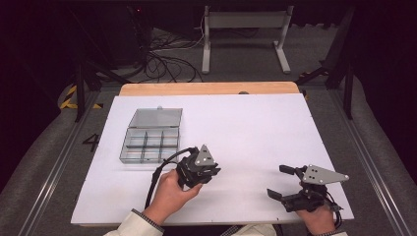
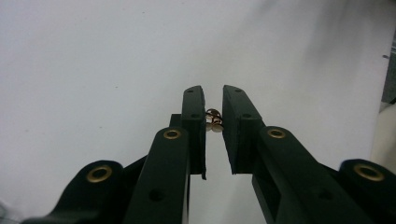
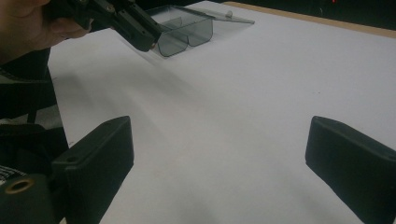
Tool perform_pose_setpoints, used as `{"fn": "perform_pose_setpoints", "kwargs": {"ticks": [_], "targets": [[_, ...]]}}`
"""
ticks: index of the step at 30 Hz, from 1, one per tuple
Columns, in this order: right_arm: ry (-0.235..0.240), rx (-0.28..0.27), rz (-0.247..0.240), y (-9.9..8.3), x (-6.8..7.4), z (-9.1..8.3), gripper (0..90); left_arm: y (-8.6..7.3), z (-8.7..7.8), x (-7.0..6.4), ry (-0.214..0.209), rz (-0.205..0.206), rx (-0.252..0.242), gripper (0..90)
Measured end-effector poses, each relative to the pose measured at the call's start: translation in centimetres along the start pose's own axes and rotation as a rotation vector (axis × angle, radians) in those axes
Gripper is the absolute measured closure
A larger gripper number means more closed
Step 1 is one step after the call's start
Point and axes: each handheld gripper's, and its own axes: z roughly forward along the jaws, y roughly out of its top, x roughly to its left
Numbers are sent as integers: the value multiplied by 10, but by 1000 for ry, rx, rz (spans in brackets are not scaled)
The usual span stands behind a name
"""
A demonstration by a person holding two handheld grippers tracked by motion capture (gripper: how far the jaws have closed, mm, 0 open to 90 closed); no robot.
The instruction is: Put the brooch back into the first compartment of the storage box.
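1. Table [image 1: 255, 128]: white top with a wooden strip along the far edge. Dark floor around it, and a tangle of cables [image 1: 164, 61] beyond the far side.

2. Clear plastic organizer box [image 1: 149, 144] on the table's left part. Its lid [image 1: 156, 118] is open and laid back away from the person. The dividers split it into several compartments. In the high view no contents can be made out, though the resolution is low.

3. Left tongs [image 1: 212, 171] held in the person's left hand [image 1: 169, 194], just near-right of the box and above the table. Grey three-cornered plate on top; a black cable loops back from them toward the sleeve.

4. In the left gripper view the left tongs [image 2: 213, 100] are almost together, clamped on a small gold-coloured metal piece [image 2: 214, 120] pinched between the inner faces. It looks like a little cluster of rings or studs, but it is too small to identify for certain. White table below it.

5. Right tongs [image 1: 279, 181] at the table's near right corner, held from below by the right hand [image 1: 319, 219]. They stand wide apart with nothing between them.

6. The right gripper view confirms this: the two black pads [image 3: 100, 154] are far apart over bare white table. Farther off in that view are the left hand, the tip of the left tongs [image 3: 140, 32] and the organizer box behind them.
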Motion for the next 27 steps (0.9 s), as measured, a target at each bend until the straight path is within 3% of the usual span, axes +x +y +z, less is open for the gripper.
{"fn": "perform_pose_setpoints", "kwargs": {"ticks": [6, 10, 27], "targets": [[0, 1, 2, 0, 0, 0, 85, 1, -9, 10, 24, -18, -5, 796], [-1, 2, 0, 0, 0, 1, 85, 4, -13, 15, 46, -6, 1, 796], [0, 1, 3, 0, 0, 1, 85, 10, -27, 35, 88, -29, -11, 796]]}}
